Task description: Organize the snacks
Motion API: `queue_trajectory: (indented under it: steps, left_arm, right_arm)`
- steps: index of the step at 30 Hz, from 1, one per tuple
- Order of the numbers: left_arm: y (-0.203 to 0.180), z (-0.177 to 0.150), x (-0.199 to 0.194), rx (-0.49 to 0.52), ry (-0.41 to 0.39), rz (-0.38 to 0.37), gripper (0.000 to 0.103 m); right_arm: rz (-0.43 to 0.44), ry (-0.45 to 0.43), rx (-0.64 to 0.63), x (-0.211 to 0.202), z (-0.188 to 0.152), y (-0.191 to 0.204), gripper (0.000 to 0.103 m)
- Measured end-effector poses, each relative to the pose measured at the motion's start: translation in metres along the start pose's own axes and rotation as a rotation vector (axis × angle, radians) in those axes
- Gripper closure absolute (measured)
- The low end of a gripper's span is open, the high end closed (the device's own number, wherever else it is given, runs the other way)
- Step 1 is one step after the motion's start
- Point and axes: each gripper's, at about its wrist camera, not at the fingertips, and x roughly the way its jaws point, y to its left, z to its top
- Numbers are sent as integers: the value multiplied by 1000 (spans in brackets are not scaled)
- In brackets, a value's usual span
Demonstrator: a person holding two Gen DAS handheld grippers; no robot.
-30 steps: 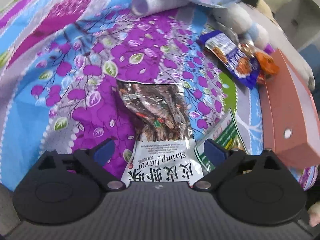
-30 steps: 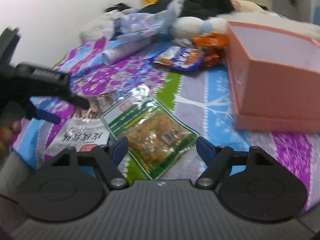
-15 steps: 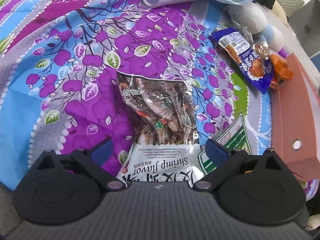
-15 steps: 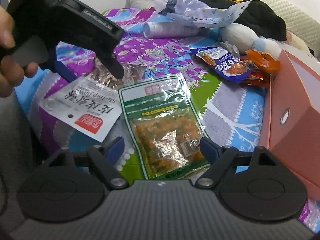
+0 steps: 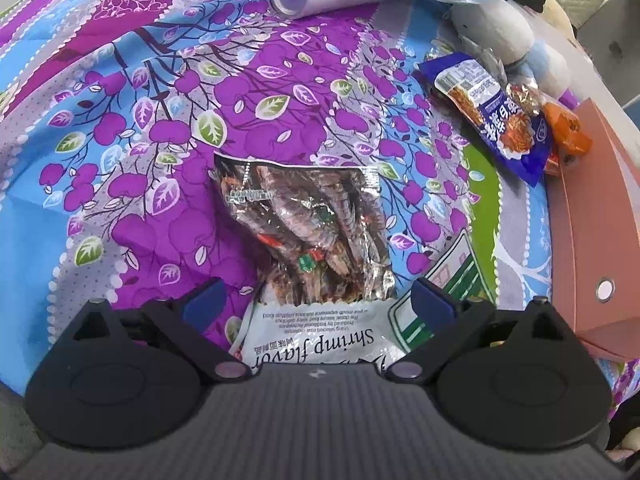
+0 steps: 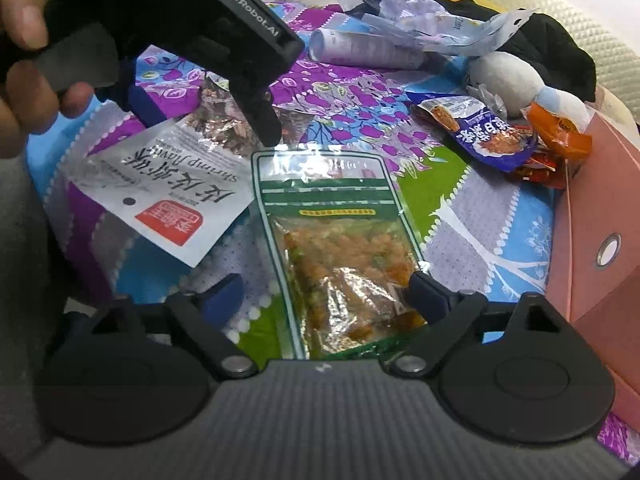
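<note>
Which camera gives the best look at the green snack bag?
The right wrist view. There the green bag lies almost whole, straight ahead between the open right gripper's fingers, its orange contents visible. The left wrist view shows only a corner of it, beside the shrimp bag and partly behind a finger.

Shrimp pack (image 6: 160,196) left of vegetable pack (image 6: 340,248) (corners overlapping); box (image 6: 600,240) right.

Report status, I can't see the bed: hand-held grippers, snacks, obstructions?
Left hand-held gripper open over shrimp packet. Right hand-held gripper open astride green packet, not gripping. Pink box alongside; nothing blocking.
</note>
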Motion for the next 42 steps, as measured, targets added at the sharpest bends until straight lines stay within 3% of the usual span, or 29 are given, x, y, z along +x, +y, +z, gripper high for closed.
queue_trajectory:
  steps: [2, 7, 8, 11, 15, 20, 26, 31, 32, 36, 42]
  left_arm:
    - [2, 1, -5, -15, -29, -1, 3]
    - [10, 6, -13, -47, -67, -15, 3]
    - [10, 6, -14, -45, -72, -14, 3]
    - [10, 4, -16, -18, -78, -17, 4]
    - [4, -2, -14, 51, -89, -4, 4]
    - [-4, -8, -11, 121, -86, -6, 12]
    - [-6, -11, 2, 152, -78, 16, 25]
    - [-12, -11, 2, 197, -98, 39, 43]
    - [-12, -11, 2, 206, -100, 43, 52]
    - [-12, -8, 0, 208, -104, 23, 61]
    - [-15, -8, -6, 225, -99, -11, 66]
  right_arm:
    - [-13, -4, 23, -2, 1, 0, 29]
    - [-45, -4, 51, -4, 1, 3, 35]
    - [-54, -5, 60, -5, 1, 2, 40]
    - [-76, -8, 119, -10, 4, -6, 54]
    - [-79, -8, 219, -14, 5, -18, 60]
    - [-137, 0, 310, -15, 6, -29, 60]
    - [-130, -9, 400, -15, 1, -43, 60]
    - [-136, -10, 415, -15, 1, -42, 60]
    - [-135, -11, 429, -15, 2, -43, 60]
    - [-141, -14, 457, -18, 4, -47, 60]
    - [-142, -9, 501, -25, 9, -54, 61]
